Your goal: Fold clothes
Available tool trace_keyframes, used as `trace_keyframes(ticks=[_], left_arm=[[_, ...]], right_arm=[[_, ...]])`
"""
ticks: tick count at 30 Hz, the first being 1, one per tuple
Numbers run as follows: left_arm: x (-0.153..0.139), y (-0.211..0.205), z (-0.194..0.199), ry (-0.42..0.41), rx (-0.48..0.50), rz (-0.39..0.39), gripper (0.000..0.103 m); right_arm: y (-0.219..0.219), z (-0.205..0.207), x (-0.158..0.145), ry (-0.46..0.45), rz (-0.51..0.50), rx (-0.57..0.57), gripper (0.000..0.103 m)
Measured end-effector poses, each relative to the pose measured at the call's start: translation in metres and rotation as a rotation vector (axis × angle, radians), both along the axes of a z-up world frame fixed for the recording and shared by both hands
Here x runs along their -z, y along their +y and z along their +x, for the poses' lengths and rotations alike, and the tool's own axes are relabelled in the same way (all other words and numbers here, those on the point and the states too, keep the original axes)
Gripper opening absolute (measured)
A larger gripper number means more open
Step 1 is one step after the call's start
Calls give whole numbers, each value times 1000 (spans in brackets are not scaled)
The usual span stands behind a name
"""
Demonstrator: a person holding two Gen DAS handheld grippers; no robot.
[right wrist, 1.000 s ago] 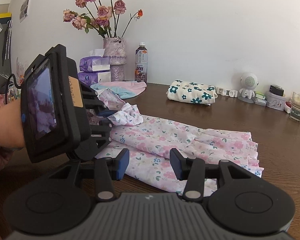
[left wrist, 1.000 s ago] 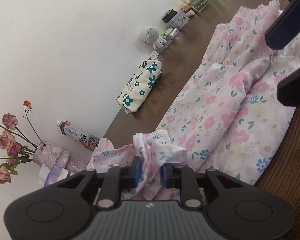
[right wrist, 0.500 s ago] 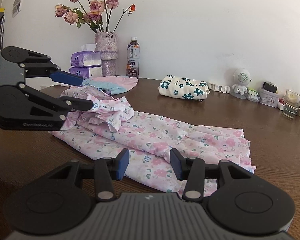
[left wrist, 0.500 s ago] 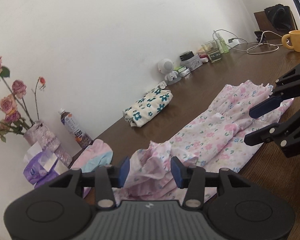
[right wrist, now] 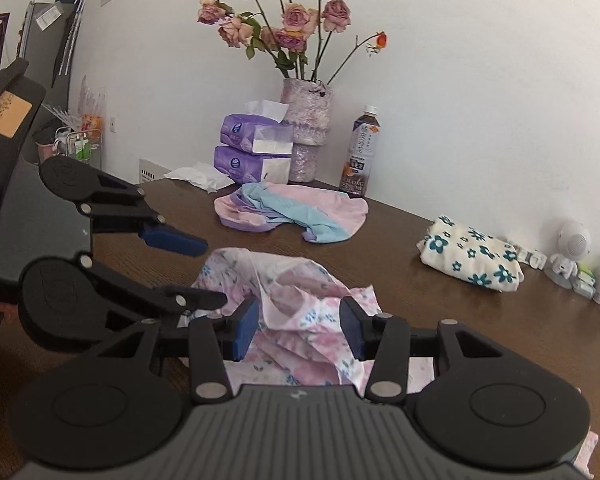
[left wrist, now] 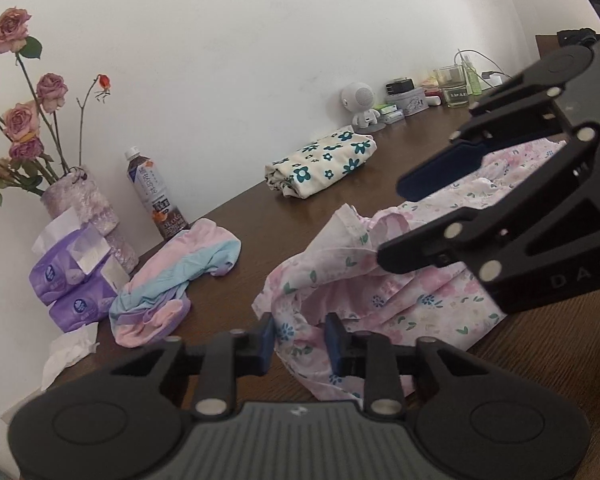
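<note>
The pink floral dress (left wrist: 384, 288) is lying bunched on the counter (left wrist: 260, 216). Both grippers, left (left wrist: 300, 340) and right (right wrist: 298, 330), are being held with fingers apart around its crumpled end; one layer is best gripped.

The two grippers are coming together over the bunched end of the pink floral dress (left wrist: 364, 276), where a second ago they were working apart. The left gripper (left wrist: 300, 340), which was pinching a fold and then letting go, is now sitting with its jaws apart around a raised ruffle. The right gripper (right wrist: 298, 330) is moving from the dress's flat skirt part to this crumpled end, jaws spread, crossing close above the left one.
</note>
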State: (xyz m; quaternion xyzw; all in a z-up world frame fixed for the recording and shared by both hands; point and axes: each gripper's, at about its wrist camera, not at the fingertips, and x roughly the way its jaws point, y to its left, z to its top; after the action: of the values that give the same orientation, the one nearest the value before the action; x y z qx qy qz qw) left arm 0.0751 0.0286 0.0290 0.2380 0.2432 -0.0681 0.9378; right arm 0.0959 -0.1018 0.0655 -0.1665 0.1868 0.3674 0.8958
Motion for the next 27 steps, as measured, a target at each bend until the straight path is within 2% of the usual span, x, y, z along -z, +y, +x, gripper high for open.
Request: trace_keyframes(ticks=[1, 6, 9, 15, 19, 22, 25, 27], left_arm=[[3, -1, 0, 0, 19, 17, 7], [15, -10, -6, -3, 94, 138, 6], [24, -14, -6, 14, 121, 174, 6], [38, -26, -9, 24, 185, 282, 6], [39, -25, -9, 25, 202, 298, 6], [41, -27, -9, 20, 222, 340, 4], [41, -28, -10, 15, 232, 370, 7], [36, -24, -12, 15, 229, 342, 16]], right_arm=[[7, 2, -1, -4, -9, -7, 45], [25, 10, 3, 3, -50, -19, 44], [21, 14, 11, 37, -66, -10, 31], [3, 21, 27, 98, -68, 46, 28], [-10, 18, 16, 100, 0, 42, 29], [-6, 17, 0, 74, 39, 9, 29], [11, 25, -2, 35, -2, -7, 29], [22, 37, 6, 56, -41, -3, 29]])
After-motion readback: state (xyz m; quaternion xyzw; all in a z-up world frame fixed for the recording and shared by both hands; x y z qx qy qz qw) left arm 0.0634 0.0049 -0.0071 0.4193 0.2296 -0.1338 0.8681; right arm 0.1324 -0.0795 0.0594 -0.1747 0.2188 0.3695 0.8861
